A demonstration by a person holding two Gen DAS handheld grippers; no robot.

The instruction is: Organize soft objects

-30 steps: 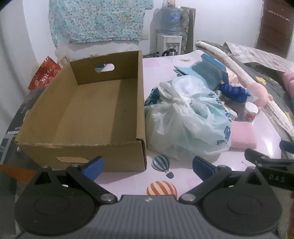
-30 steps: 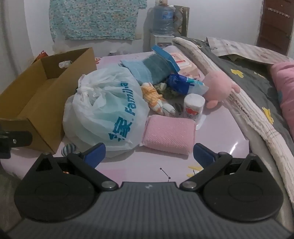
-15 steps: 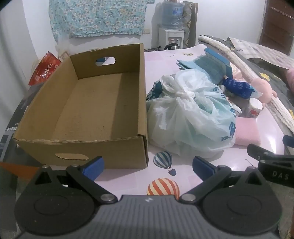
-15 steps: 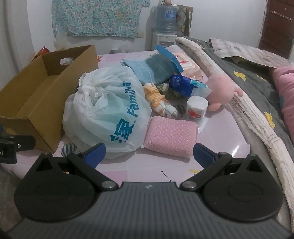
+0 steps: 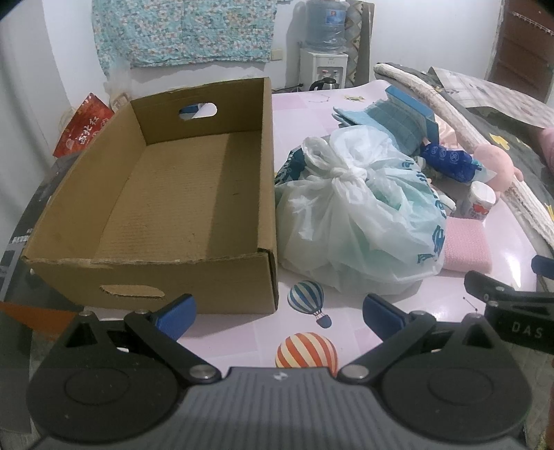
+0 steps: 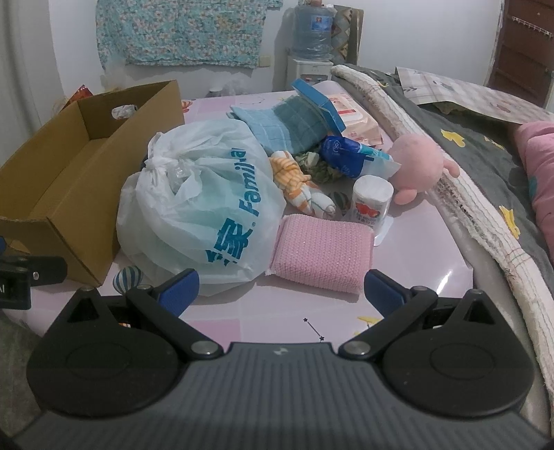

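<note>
An empty cardboard box (image 5: pixel 166 194) (image 6: pixel 62 173) stands on the pink table (image 5: pixel 242 339). Right of it lies a knotted white plastic bag (image 5: pixel 349 214) (image 6: pixel 197 204). Beside the bag are a pink sponge pad (image 6: pixel 320 256) (image 5: pixel 465 247), a striped orange-and-white cloth (image 6: pixel 297 183), blue-green towels (image 6: pixel 287 124) (image 5: pixel 387 124), a blue packet (image 6: pixel 346 155), a small tissue roll (image 6: pixel 372 200) and a pink plush toy (image 6: pixel 417 162). My left gripper (image 5: pixel 278 313) is open, empty, before the box's near corner. My right gripper (image 6: pixel 280 289) is open, empty, just short of the bag and pad.
A blanket and bedding (image 6: pixel 467 166) run along the table's right edge. A water dispenser (image 5: pixel 323 45) and a floral cloth (image 5: pixel 183 31) stand at the back wall, and a red bag (image 5: pixel 83 128) lies behind the box. Bare tabletop shows near both grippers.
Both grippers have risen and tilted a little, so the box and the pile look lower and closer. Nothing on the table moved; both stay open.
</note>
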